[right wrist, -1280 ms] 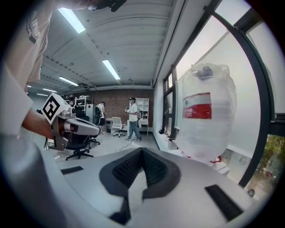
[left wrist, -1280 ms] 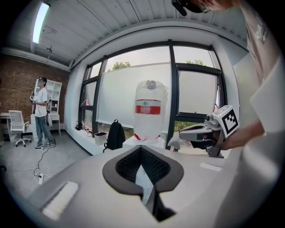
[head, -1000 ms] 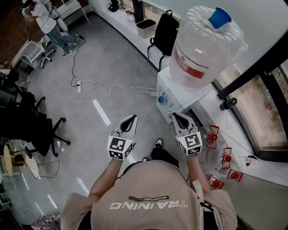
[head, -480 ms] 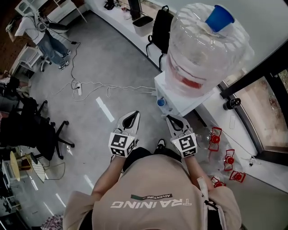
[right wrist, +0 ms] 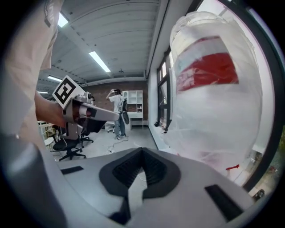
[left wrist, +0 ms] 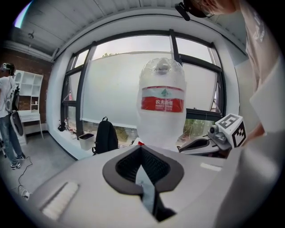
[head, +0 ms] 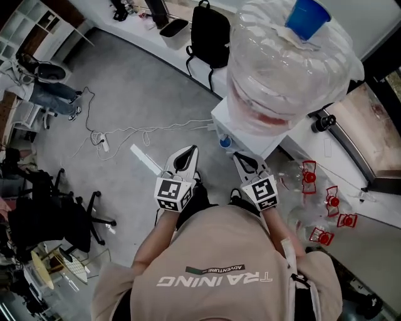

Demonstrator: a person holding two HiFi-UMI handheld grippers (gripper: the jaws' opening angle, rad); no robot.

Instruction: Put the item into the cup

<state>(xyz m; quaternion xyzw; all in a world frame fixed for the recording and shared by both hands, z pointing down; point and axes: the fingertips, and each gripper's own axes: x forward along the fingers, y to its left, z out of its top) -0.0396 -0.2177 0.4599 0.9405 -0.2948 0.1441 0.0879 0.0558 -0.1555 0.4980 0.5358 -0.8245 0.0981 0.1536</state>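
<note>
As we look down in the head view, we see a person in a beige shirt (head: 213,263) holding the left claw (head: 186,153) and the right claw (head: 242,159) side by side, near each other but apart. Both point toward a white water dispenser (head: 241,128) that carries a big clear bottle (head: 282,69) with a blue cap (head: 307,15). Just right of the right claw, several small red and clear pieces (head: 308,170) lie scattered on the white surface (head: 301,147) that runs along the window, near its front edge. We cannot tell which of them is the item or the cup, and neither claw touches them. On the grey floor (head: 125,94) we see a white cable (head: 135,130). A black backpack (head: 210,28) leans against the surface at the far end.

In the left claw's view, the left claw (left wrist: 141,149) is closed, its tips meeting with nothing between them. The bottle (left wrist: 161,107) with its red label stands straight ahead, and the right claw (left wrist: 196,144) shows at the right.

In the right claw's view, the right claw (right wrist: 142,151) is likewise closed and empty. The bottle (right wrist: 213,98) fills the right side, and the left claw (right wrist: 113,115) reaches in from the left.
</note>
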